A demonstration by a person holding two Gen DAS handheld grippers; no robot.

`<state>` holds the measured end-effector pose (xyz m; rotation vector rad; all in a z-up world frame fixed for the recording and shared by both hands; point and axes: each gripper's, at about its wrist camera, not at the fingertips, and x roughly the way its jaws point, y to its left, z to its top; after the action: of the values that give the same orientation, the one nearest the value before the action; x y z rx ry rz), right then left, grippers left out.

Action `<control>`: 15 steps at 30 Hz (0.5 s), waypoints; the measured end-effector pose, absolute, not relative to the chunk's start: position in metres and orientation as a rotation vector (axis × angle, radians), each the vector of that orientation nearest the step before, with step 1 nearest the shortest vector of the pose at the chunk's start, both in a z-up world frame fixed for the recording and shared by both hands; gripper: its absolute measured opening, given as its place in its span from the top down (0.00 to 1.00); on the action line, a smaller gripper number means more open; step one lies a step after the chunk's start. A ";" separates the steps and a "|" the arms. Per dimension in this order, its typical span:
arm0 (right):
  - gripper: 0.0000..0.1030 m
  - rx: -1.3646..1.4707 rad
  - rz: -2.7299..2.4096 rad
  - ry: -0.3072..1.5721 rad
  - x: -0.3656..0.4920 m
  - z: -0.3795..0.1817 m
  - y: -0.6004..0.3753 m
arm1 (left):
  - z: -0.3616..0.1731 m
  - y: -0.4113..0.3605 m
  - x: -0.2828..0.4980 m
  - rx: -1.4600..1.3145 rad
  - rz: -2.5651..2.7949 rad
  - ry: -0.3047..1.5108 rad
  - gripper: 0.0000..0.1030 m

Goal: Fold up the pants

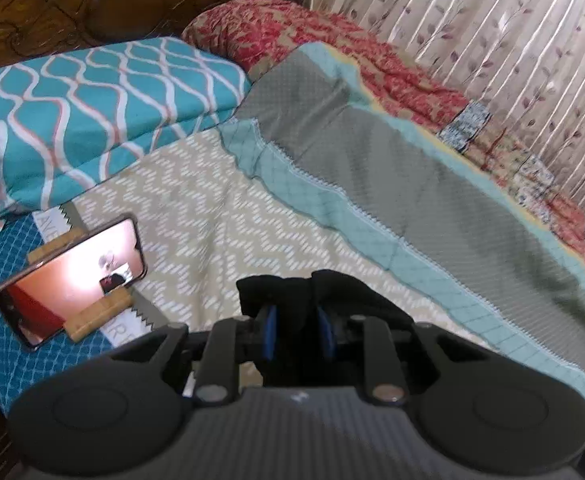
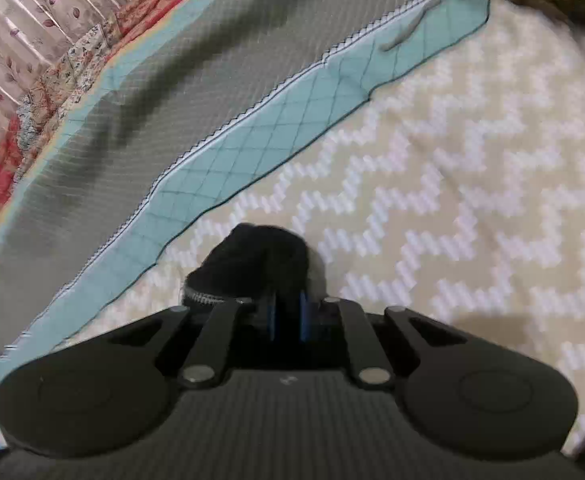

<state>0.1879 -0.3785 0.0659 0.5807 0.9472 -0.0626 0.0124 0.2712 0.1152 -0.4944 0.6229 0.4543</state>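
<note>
The black pants (image 1: 312,292) show only as a bunched fold between the blue pads of my left gripper (image 1: 298,332), which is shut on the cloth above the cream zigzag bedsheet (image 1: 196,216). In the right wrist view another bunch of the black pants (image 2: 260,260), with a bit of zipper at its left side, sticks out from my right gripper (image 2: 288,316), also shut on the fabric. The rest of the pants hangs out of sight below both grippers.
A grey blanket with teal border (image 1: 372,152) lies across the bed's far side, with a red patterned quilt (image 1: 292,28) beyond it by the curtain (image 1: 492,20). A teal patterned pillow (image 1: 92,100) rests at the headboard. A phone on a wooden stand (image 1: 68,280) sits at left.
</note>
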 end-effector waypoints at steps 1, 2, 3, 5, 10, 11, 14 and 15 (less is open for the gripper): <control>0.88 0.572 -0.061 0.871 0.178 0.082 -0.382 | 0.119 0.272 0.013 -0.498 0.444 0.613 0.80; 0.88 0.601 -0.057 0.786 0.165 0.100 -0.390 | 0.124 0.273 0.013 -0.505 0.426 0.602 0.80; 0.88 0.634 -0.060 0.692 0.149 0.120 -0.402 | 0.127 0.275 0.015 -0.514 0.412 0.595 0.80; 0.88 0.639 -0.079 0.507 0.114 0.157 -0.424 | 0.132 0.276 0.026 -0.528 0.384 0.582 0.80; 0.72 0.605 -0.191 0.402 0.055 0.183 -0.473 | 0.120 0.257 0.066 -0.508 0.346 0.605 0.80; 0.62 0.578 -0.242 0.445 0.047 0.177 -0.480 | 0.116 0.250 0.070 -0.495 0.345 0.610 0.80; 0.57 0.522 -0.362 0.560 0.019 0.148 -0.492 | 0.104 0.239 0.071 -0.492 0.325 0.629 0.80; 0.56 0.522 -0.398 0.572 0.009 0.140 -0.498 | 0.100 0.238 0.070 -0.490 0.326 0.641 0.80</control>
<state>0.0086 -0.4984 0.1403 0.5220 0.5724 -0.3977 0.0696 0.2377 0.1001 -0.4903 0.6408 0.3264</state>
